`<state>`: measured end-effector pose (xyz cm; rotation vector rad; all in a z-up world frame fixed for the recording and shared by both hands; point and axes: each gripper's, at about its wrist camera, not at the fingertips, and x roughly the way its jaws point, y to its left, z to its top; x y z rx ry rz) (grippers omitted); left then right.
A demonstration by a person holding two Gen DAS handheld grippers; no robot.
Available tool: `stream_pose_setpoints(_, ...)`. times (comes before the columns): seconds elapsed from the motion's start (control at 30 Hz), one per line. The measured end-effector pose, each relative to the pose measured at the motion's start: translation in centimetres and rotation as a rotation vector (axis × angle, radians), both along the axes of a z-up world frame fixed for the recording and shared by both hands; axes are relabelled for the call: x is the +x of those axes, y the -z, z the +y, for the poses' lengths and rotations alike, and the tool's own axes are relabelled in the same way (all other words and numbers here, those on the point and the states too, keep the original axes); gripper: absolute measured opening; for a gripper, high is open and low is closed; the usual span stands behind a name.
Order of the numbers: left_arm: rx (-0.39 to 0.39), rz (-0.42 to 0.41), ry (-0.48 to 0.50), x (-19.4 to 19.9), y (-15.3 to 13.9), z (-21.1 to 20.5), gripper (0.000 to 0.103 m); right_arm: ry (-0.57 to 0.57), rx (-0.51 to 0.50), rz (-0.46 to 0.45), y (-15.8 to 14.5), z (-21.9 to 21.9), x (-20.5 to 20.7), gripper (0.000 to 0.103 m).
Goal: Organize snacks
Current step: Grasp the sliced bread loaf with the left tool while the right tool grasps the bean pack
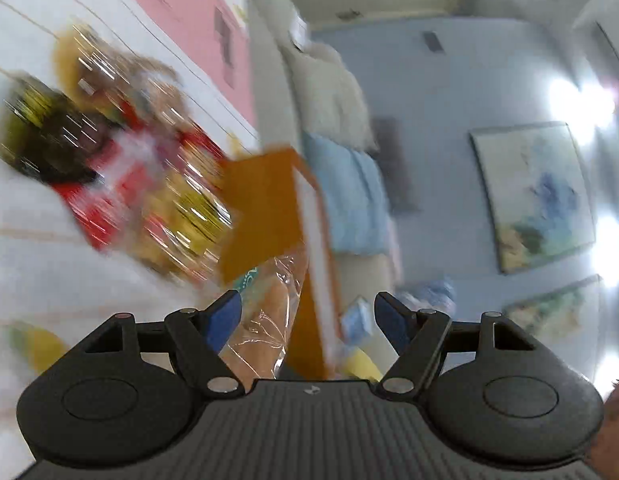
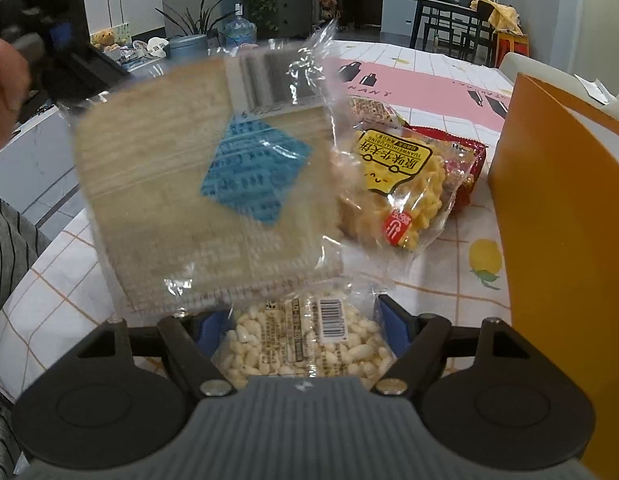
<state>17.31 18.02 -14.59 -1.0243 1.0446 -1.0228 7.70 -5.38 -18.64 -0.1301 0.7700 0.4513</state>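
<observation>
The left gripper (image 1: pixel 308 322) fills the bottom of its own wrist view, black arms spread, the two blue fingertips (image 1: pixel 225 318) standing wide apart at lower centre. The right gripper (image 2: pixel 303 322) sits along the bottom edge of its view in the same pose, its blue pads (image 2: pixel 393 324) held well apart. In the upper left corner of the right wrist view, part of the left gripper's dark body shows, raised and tilted, with a bare hand (image 2: pixel 3 92) gripping it at the left edge. A striped sleeve (image 2: pixel 7 256) appears at the lower left.
</observation>
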Motion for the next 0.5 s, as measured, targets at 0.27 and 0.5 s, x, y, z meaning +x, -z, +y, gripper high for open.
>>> stream_pose_setpoints(0.27,0.398,-0.119,0.189,-1.1,-0.8,-7.4,0.081,-0.002,-0.004,-0.015,0.0,0.2,-0.1,0.076)
stream_pose_setpoints(0.5,0.533,-0.279,0.217,-2.8,-3.6,-8.1,0.084,0.006,0.019,-0.003,-0.1,-0.1,0.4,0.076)
